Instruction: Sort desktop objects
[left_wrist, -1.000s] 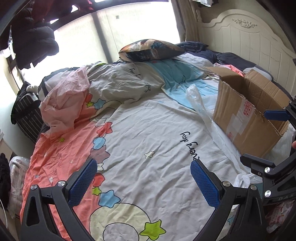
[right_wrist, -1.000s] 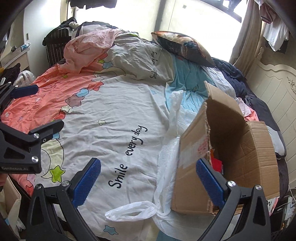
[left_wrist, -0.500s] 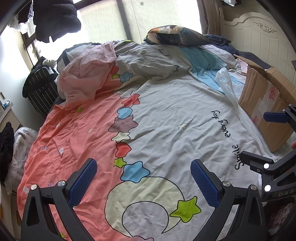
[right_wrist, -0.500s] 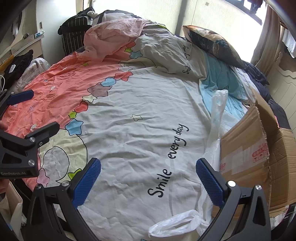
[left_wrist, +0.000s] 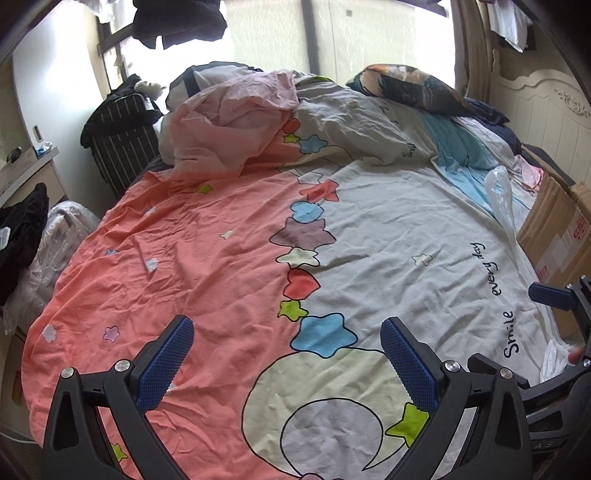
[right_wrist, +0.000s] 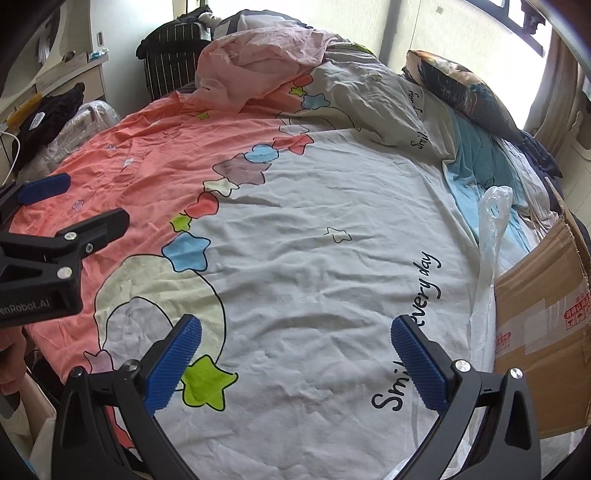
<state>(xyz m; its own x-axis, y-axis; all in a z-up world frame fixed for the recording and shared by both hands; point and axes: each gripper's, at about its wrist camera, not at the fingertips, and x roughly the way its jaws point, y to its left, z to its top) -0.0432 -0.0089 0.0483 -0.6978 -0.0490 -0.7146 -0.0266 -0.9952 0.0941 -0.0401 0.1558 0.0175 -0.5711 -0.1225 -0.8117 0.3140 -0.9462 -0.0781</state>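
Both tongs gape empty over the bedspread (right_wrist: 295, 258): the cardboard box (right_wrist: 543, 325) and plastic bag (right_wrist: 493, 221) lie off to the right, nearer the right gripper (right_wrist: 295, 365) than the left gripper (left_wrist: 286, 362).

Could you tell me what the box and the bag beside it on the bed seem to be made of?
Box: brown corrugated cardboard, matte, by its ragged torn edge and taped label. Bag: thin translucent plastic film, likely polythene, glossy and crinkled.
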